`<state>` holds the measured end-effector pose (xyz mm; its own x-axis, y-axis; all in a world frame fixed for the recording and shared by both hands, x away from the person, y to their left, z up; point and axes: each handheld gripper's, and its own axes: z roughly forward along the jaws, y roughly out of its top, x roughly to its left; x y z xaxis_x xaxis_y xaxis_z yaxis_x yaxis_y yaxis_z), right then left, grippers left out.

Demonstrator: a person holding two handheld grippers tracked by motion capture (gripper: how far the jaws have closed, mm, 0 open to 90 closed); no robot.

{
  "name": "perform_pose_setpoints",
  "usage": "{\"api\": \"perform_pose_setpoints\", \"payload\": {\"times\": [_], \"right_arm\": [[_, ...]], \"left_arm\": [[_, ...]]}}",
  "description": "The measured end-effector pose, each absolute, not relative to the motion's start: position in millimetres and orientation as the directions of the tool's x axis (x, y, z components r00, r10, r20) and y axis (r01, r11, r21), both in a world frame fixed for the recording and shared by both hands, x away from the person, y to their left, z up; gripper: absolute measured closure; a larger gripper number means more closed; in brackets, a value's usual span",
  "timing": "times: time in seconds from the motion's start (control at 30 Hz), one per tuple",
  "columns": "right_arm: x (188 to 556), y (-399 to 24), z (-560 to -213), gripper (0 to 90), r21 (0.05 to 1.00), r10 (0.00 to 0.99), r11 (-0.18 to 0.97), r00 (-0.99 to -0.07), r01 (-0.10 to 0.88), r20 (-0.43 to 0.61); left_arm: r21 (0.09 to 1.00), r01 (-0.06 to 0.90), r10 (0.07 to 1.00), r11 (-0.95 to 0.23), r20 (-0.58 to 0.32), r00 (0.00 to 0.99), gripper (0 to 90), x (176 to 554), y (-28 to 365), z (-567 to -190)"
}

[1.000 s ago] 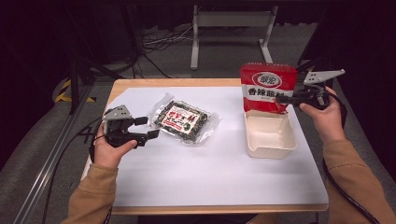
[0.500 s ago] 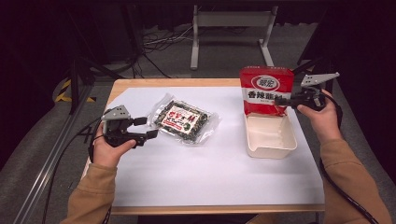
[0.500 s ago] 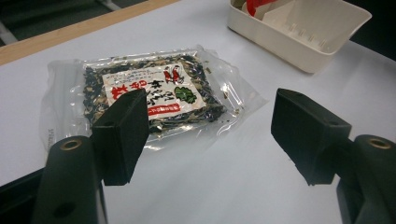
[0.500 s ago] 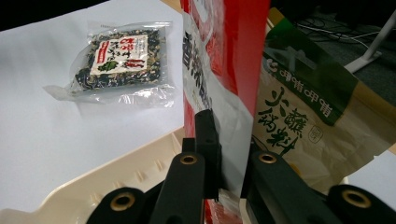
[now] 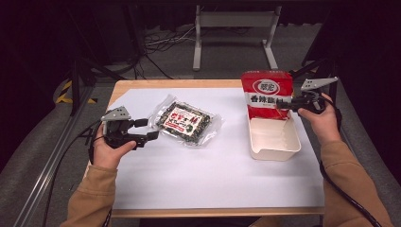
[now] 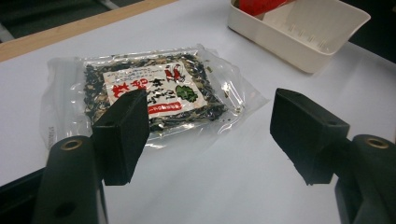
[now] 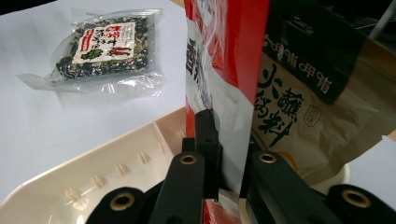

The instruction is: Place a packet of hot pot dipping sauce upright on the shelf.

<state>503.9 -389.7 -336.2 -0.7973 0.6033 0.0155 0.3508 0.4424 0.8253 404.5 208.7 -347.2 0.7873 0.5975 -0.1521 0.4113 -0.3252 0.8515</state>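
Red bag hides right gripper jaws' tips.

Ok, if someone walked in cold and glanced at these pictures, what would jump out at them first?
Probably the tall red bag, held upright by the right tool over the far end of the cream tray on the table's right side. Next, the clear packet of dark dried food lying flat on the white sheet left of centre. The left tool sits open just beside that packet, not touching it.
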Motion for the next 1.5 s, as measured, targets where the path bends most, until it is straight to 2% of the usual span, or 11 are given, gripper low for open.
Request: {"api": "perform_pose_setpoints", "payload": {"times": [0.37, 0.7, 1.27, 1.33, 1.37, 1.5], "right_arm": [[503, -387, -344, 85.8, 0.811, 0.627, 0.478, -0.778, 0.337, -0.046], [500, -381, -357, 85.6, 0.728, 0.671, 0.551, -0.735, 0.407, -0.098], [497, -379, -363, 85.2, 0.733, 0.71, 0.529, -0.697, 0.428, -0.106], [496, -381, -363, 80.8, 0.739, 0.725, 0.505, -0.684, 0.446, -0.082], [496, -381, -363, 75.9, 0.738, 0.733, 0.5, -0.675, 0.453, -0.082], [491, -385, -360, 49.2, 0.788, 0.77, 0.433, -0.634, 0.438, -0.07]], "left_arm": [[0.848, 0.416, 0.597, -0.328, -0.155, 0.787, 29.2, 405, 208, -347], [0.844, 0.424, 0.591, -0.33, -0.166, 0.79, 29.2, 406, 206, -348], [0.838, 0.434, 0.59, -0.331, -0.176, 0.788, 29.0, 410, 204, -351], [0.839, 0.43, 0.593, -0.333, -0.168, 0.788, 28.5, 411, 204, -352], [0.839, 0.427, 0.592, -0.337, -0.164, 0.789, 28.2, 411, 205, -352], [0.837, 0.44, 0.6, -0.327, -0.176, 0.78, 27.0, 414, 205, -353]]}}
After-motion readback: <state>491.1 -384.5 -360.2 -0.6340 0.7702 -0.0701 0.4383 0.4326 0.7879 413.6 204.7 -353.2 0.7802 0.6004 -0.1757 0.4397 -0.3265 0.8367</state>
